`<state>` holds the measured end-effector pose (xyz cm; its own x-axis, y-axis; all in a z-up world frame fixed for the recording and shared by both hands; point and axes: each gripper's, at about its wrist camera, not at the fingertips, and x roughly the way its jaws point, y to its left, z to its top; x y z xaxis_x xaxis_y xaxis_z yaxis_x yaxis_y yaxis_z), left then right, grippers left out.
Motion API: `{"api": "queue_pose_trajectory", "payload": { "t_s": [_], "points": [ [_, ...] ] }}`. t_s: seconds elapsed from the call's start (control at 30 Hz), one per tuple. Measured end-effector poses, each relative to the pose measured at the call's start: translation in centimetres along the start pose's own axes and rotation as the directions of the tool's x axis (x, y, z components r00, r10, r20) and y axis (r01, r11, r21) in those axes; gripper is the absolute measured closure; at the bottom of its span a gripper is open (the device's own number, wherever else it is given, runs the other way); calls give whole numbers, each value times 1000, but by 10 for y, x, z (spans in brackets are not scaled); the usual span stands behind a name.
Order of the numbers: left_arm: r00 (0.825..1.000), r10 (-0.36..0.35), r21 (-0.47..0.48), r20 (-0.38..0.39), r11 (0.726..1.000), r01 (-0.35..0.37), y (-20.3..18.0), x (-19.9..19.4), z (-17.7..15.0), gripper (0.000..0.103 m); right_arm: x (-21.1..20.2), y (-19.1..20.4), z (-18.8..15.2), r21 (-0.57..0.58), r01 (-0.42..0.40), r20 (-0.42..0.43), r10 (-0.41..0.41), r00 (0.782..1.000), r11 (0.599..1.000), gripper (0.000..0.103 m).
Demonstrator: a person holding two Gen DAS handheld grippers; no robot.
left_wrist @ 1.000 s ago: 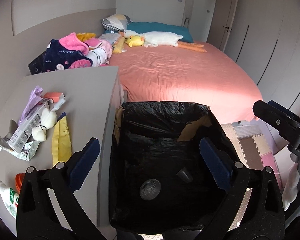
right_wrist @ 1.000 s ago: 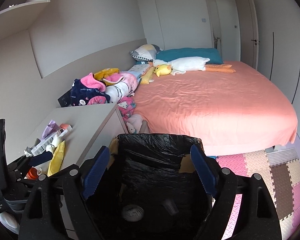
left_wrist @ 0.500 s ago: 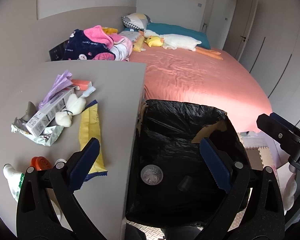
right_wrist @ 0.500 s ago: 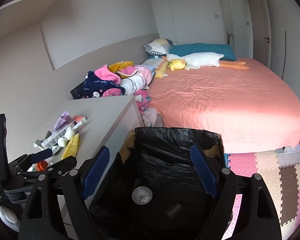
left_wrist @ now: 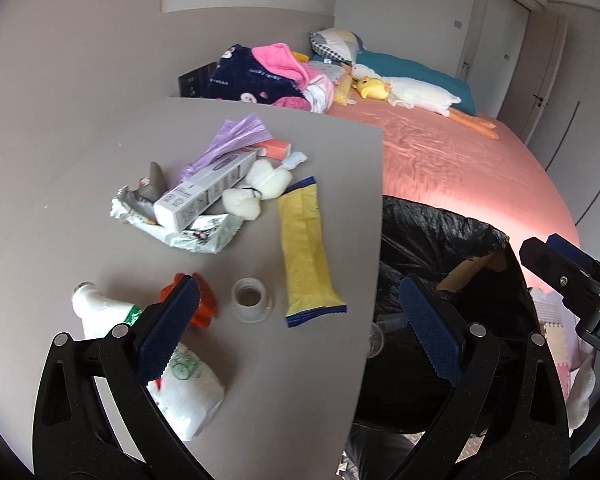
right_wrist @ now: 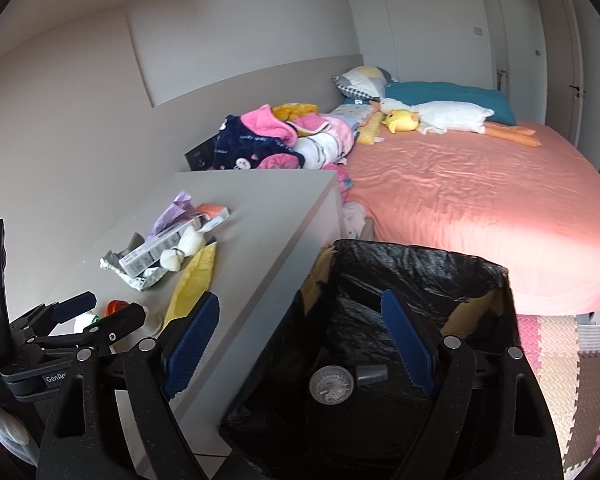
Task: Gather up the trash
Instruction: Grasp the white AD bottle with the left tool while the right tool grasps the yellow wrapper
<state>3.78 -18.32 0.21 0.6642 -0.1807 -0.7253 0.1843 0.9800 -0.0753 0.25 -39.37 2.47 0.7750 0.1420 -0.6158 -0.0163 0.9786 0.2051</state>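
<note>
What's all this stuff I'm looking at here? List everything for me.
Table: one, grey, left of bin.
Yellow wrapper: one, flat near table's edge.
White box: one, on crumpled foil wrapper.
Purple bag: one, behind box.
Cotton puffs: white, beside box.
Clear cap: one, table front.
White bottle: one, lying at front.
Orange scrap: one, beside bottle.
Bin: one, black-lined, holding a round lid.
Bed: pink sheet, plush duck.
Left gripper: open, above table.
Right gripper: open, above bin.
</note>
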Motion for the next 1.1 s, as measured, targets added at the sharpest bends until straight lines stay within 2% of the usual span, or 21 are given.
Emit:
{"api": "queue_pose_trajectory", "payload": {
  "t_s": [0.23,0.43,0.87,1.1],
  "points": [
    [994,109,-71,-12,991,-109,41,-10,-12,7,17,29,-2,-37,-57,-31,56,998,998,20],
    [984,171,-119,-46,977,-176,66,-14,-25,7,30,48,-3,-59,-95,-55,91,994,994,20],
    [949,252,-191,-191,939,-288,93,17,-45,7,56,78,-7,-99,-100,-78,92,993,990,20],
    [938,265,-222,-226,923,-314,115,26,-48,7,79,87,-11,-112,-91,-112,79,991,990,20]
  ]
}}
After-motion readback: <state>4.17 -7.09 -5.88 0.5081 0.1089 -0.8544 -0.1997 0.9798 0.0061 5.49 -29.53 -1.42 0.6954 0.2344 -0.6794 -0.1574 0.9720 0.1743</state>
